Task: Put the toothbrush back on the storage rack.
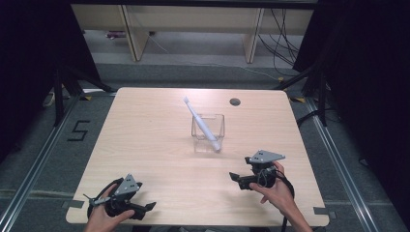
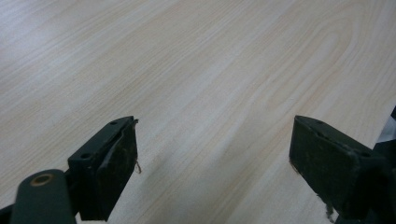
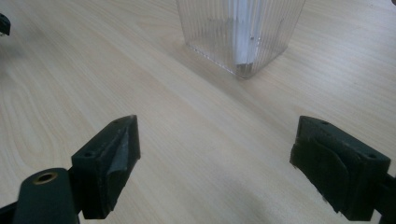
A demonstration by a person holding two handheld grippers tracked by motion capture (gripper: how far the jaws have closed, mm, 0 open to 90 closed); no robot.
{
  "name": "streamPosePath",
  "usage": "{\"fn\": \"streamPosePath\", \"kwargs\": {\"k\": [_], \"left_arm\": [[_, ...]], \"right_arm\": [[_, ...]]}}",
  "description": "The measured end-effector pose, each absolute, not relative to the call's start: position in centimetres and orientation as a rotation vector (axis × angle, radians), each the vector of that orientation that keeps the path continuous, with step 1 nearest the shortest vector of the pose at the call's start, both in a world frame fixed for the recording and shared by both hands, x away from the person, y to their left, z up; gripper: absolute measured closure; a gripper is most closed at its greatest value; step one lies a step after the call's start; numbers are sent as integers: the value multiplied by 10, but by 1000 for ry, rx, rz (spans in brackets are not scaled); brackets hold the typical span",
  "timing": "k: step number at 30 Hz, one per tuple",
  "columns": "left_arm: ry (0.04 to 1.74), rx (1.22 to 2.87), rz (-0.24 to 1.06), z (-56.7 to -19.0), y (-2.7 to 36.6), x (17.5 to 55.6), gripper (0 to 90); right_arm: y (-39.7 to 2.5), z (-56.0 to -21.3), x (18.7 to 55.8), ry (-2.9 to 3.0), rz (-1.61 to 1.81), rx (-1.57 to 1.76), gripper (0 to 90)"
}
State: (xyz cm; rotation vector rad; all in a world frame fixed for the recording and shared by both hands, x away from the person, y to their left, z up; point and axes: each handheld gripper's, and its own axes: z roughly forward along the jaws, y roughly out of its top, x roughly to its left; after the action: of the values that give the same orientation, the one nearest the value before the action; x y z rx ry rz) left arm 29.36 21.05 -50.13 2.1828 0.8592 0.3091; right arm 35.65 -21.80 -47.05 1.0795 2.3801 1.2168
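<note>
A clear ribbed cup (image 1: 208,131) stands upright on the bench (image 1: 145,140), a little past its middle toward the far edge. A white toothbrush (image 1: 200,123) leans inside it, its lower end at the cup's near right corner and its head sticking up past the rim toward the far left. A small dark round hole (image 1: 235,101) sits in the bench near the far edge, right of the cup.

The left tongs (image 1: 150,207) rest near the near left corner, held by the left hand (image 1: 104,218), jaws pointing toward the right edge. In the left gripper view the left tongs (image 2: 215,163) are spread wide apart over bare wood, grasping nothing.

The right tongs (image 1: 234,177) lie near the near edge, right of middle, held by the right hand (image 1: 275,191), well apart from the cup. In the right gripper view the right tongs (image 3: 215,163) are likewise released, jaws wide, with the cup (image 3: 240,32) ahead beyond them and the toothbrush (image 3: 243,35) seen blurred through its wall.
</note>
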Motion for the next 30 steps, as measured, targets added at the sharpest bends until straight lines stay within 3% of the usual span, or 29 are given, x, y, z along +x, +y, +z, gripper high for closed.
{"fn": "streamPosePath", "kwargs": {"k": [30], "left_arm": [[859,2190,309,-502,210,293,149]], "right_arm": [[-235,-484,332,2408,1168,1061,160]]}}
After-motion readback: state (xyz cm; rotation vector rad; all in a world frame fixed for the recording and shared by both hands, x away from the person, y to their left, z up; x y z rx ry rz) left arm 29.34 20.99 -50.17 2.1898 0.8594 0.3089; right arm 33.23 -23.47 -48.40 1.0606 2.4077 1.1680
